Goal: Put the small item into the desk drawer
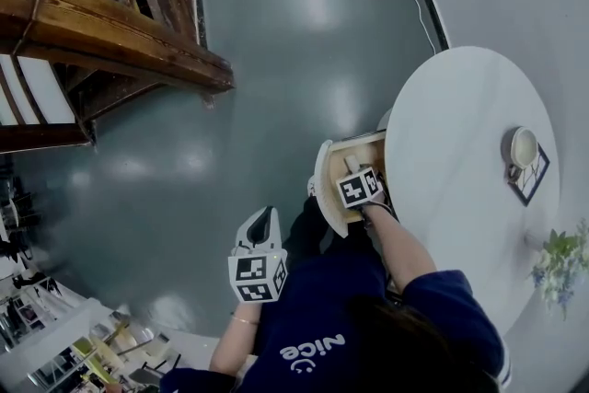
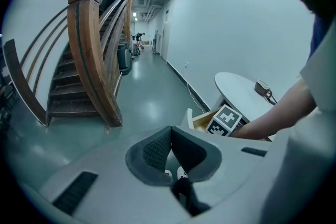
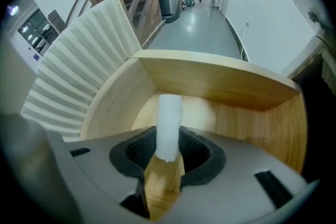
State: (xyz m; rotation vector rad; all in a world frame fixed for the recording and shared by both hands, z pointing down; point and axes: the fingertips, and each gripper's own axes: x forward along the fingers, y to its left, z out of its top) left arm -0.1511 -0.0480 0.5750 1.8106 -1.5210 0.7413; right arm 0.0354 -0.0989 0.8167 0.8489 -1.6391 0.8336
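Wooden drawer walls [image 3: 220,81] and the ribbed front [image 3: 79,65] box in the right claw [image 3: 168,152]; open floor [image 1: 276,60] lies left, with the staircase [image 1: 110,32] beyond.

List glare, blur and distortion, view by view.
Head view: bright glare patches on the floor. Left gripper view: fisheye bows the stairs, and the corners are dark. Right gripper view: the item looks soft near the lens.

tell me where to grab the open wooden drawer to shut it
Probably the top rim of its white ribbed curved front, from above, outside: that thin panel stands upright and clear, while the right tongs hold a small white cylinder over the wooden box.
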